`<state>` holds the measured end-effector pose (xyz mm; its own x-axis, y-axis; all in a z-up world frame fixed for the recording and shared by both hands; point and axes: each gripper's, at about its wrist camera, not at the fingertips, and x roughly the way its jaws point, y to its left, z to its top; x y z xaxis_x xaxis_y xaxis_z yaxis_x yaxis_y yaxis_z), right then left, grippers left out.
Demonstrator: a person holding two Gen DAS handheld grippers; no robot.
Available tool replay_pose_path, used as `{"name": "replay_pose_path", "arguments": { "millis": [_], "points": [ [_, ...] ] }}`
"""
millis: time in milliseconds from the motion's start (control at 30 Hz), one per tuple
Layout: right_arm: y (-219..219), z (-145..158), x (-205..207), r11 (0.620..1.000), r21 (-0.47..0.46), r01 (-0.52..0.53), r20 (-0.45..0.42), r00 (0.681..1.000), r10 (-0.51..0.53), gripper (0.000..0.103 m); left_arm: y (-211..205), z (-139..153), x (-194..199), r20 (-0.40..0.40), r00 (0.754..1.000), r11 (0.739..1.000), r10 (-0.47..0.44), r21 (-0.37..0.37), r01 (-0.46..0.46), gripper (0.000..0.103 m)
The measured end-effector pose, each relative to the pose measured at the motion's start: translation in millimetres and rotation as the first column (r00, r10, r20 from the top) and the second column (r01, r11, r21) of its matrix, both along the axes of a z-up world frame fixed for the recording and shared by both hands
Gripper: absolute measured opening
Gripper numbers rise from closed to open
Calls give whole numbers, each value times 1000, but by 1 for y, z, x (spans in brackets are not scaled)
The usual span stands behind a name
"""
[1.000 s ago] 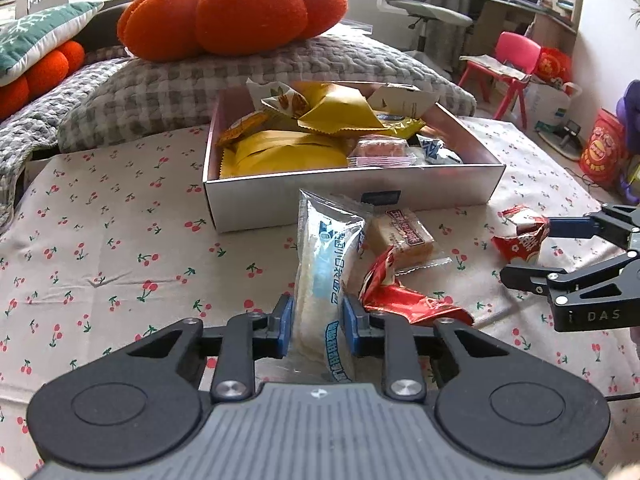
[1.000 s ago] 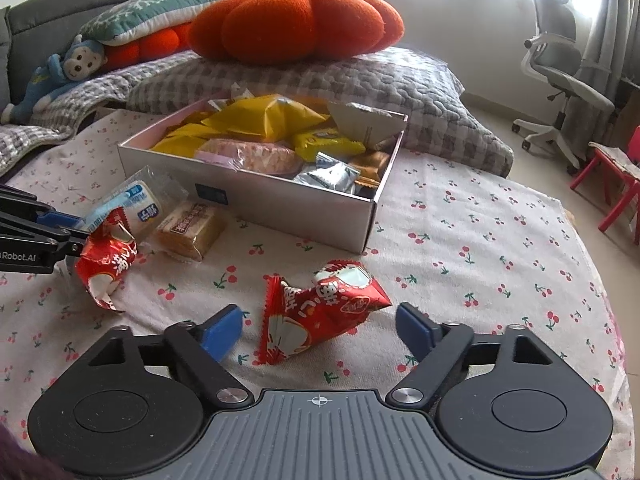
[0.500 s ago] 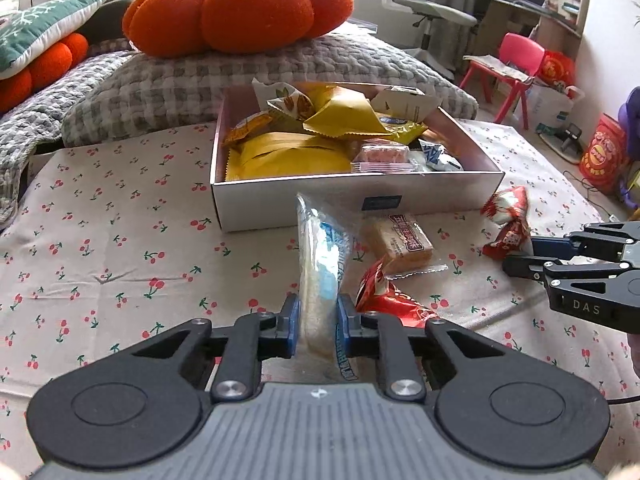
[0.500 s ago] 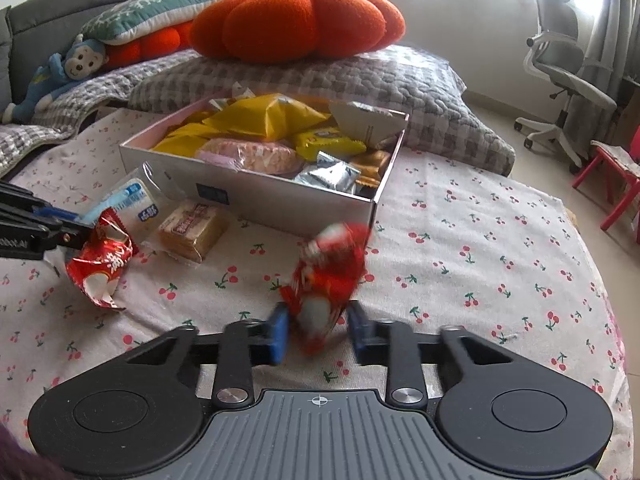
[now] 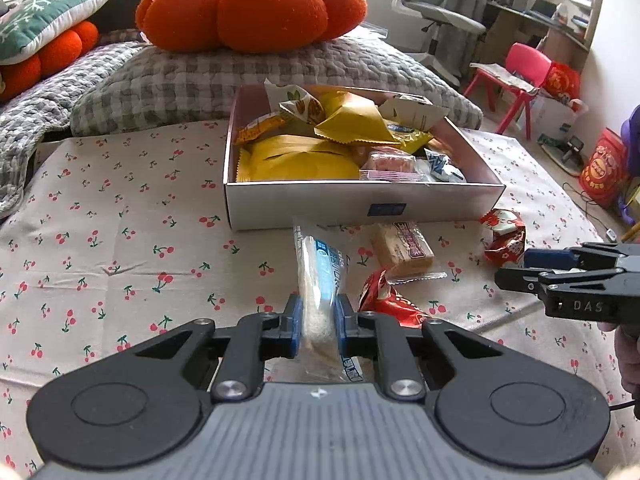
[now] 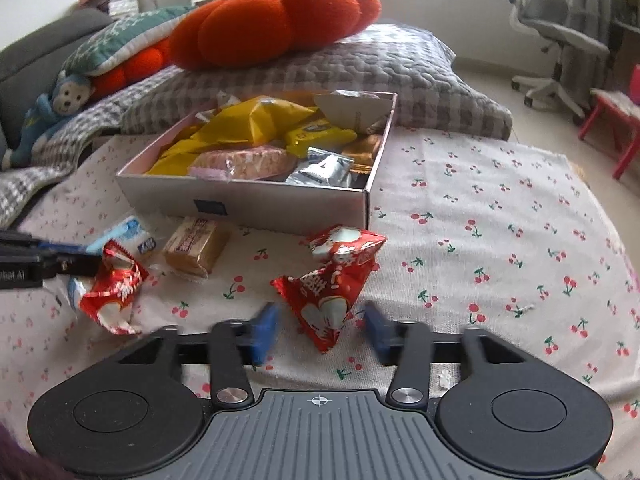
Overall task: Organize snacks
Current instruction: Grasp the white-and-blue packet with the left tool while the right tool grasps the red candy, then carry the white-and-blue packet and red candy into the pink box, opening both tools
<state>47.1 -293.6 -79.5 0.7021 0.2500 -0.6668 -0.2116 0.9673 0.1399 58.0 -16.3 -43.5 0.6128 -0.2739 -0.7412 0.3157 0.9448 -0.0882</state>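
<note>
Blue pads of the left gripper press on both sides of a long clear-and-blue snack packet, pinching its near end; the rest of the packet runs forward across the cherry-print cloth towards the near wall of the white box, its far tip just short of that wall. To its right lie a crumpled red wrapper, close against the gripper's right finger, and a tan wrapped cake near the box wall.

On the other side, the right gripper has its jaws part open, and they have just been opening; its blurred blue pads stand clear on either side of a red triangular snack bag, which sits between them on the cloth without being pressed. That bag lies just off the box's near right corner.

The box is crowded with yellow, pink and silver packets heaped to about the height of its walls. Left of the left gripper the cloth is bare well out to the edge, and right of the red bag it is bare too, as far as the cloth's far rim. Behind the box a grey checked quilt rises with an orange pumpkin cushion on top, closing that side. The narrow strip between the box front and the grippers holds all the loose snacks.
</note>
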Motion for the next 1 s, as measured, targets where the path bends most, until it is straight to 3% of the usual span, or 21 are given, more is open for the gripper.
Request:
{"name": "replay_pose_path", "arguments": {
  "millis": [67, 300, 333, 433, 600, 833, 933, 1000],
  "points": [
    [-1, 0, 3, 1000, 17, 19, -5, 1000, -19, 65, 0, -1, 0, -2, 1000, 1000, 1, 0, -1, 15],
    [-2, 2, 14, 996, 54, 65, -10, 998, -65, 65, 1, -1, 0, -4, 1000, 1000, 1, 1, -1, 15],
    [-1, 2, 15, 996, 57, 64, -9, 998, -64, 64, 1, -1, 0, -4, 1000, 1000, 1, 1, -1, 15],
    [2, 3, 16, 998, 44, 47, -4, 999, -46, 41, 2, 1, 0, -3, 1000, 1000, -1, -3, 1, 14],
    [7, 4, 11, 1000, 16, 19, 13, 1000, -20, 37, 6, 3, -1, -3, 1000, 1000, -2, -14, 2, 14],
    [7, 16, 4, 999, 50, 3, 26, 1000, -4, 36, 10, 18, -9, 32, 999, 999, -14, -36, 15, 11],
    [5, 22, 1, 997, 72, 13, 31, 999, -16, 36, 12, 28, -11, 49, 999, 998, -11, -62, 14, 0],
    [4, 27, -1, 996, 87, 21, 40, 999, -24, 36, 13, 35, -12, 65, 998, 996, -13, -82, 18, 0]
  ]
}}
